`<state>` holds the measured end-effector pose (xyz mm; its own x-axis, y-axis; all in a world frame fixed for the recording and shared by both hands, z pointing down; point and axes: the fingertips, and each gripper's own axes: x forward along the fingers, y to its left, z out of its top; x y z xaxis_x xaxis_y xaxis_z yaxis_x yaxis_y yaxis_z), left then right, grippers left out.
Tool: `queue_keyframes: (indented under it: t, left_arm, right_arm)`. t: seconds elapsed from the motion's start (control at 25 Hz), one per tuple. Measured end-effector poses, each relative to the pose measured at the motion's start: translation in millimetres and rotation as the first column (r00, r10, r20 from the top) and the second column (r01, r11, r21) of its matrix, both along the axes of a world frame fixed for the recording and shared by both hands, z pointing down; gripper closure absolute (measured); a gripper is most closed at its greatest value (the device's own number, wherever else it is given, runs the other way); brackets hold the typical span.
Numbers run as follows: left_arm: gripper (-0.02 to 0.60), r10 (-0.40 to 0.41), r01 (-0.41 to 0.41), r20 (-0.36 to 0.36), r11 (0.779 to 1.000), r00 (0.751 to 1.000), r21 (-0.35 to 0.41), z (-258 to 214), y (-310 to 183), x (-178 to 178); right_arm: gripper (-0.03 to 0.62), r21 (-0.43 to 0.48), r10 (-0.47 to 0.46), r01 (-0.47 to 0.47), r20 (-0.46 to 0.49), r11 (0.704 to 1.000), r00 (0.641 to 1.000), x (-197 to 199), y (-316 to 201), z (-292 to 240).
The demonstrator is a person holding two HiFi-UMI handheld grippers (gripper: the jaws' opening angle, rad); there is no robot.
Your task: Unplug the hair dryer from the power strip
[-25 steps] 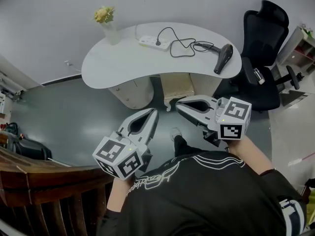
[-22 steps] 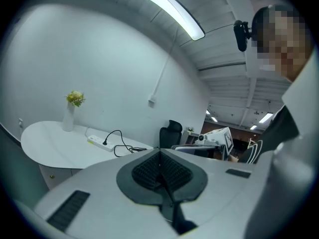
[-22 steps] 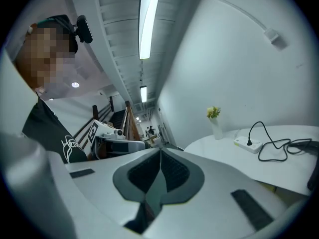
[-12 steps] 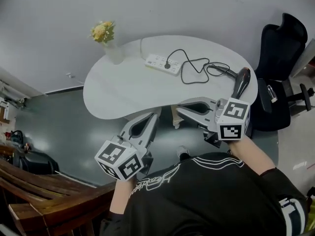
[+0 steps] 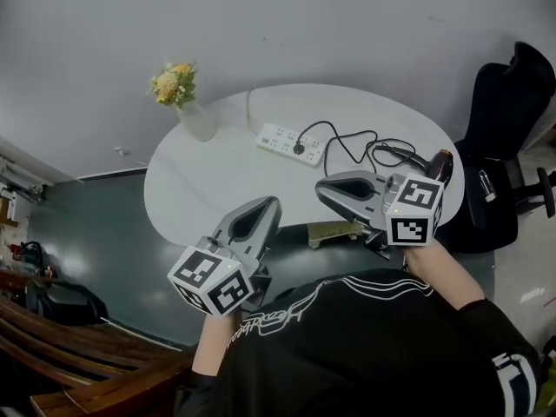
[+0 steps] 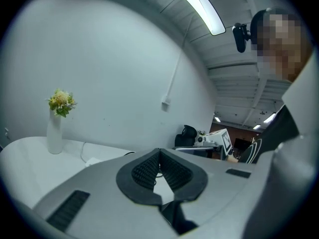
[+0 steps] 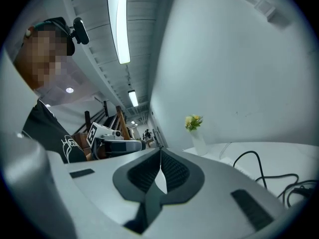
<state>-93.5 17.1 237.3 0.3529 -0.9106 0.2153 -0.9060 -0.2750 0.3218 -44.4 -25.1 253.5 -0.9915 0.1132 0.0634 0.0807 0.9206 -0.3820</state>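
Note:
A white power strip [image 5: 292, 142] lies on the white oval table [image 5: 208, 181], with a black plug [image 5: 299, 148] seated in it. From the plug a black cord [image 5: 347, 146] loops right to a black hair dryer [image 5: 437, 165], partly hidden behind my right gripper. My left gripper [image 5: 271, 201] is shut and empty, hanging over the table's near edge. My right gripper [image 5: 320, 188] is shut and empty, pointing left above the near right part of the table. The cord [image 7: 264, 171] also shows at the right gripper view's lower right.
A white vase with yellow flowers [image 5: 186, 102] stands at the table's far left, also seen as the vase [image 6: 55, 128]. A black office chair [image 5: 508, 137] stands right of the table. A wooden railing [image 5: 61, 354] runs at the lower left. A grey wall lies behind.
The table has come closer in the head view as the person stepped towards it. Both grippers now hang over its near edge. Their jaws have stayed shut.

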Motion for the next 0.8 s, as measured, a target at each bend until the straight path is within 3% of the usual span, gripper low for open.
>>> queue_keyframes:
  t: [0.48,0.8]
  left_arm:
    - [0.578,0.074,-0.074,0.02,0.997,0.997,-0.034,28.0,-71.9,-38.4]
    - [0.578,0.077,-0.073,0.027,0.99,0.997,-0.119,74.6,-134.3,-94.4]
  right_arm:
    - [0.597,-0.058,0.135,-0.137,-0.03,0.989,0.99,-10.4,-57.9,33.5]
    - [0.597,-0.128,0.236,-0.249,-0.108,0.96,0.966,-28.1,-107.4,71.6]
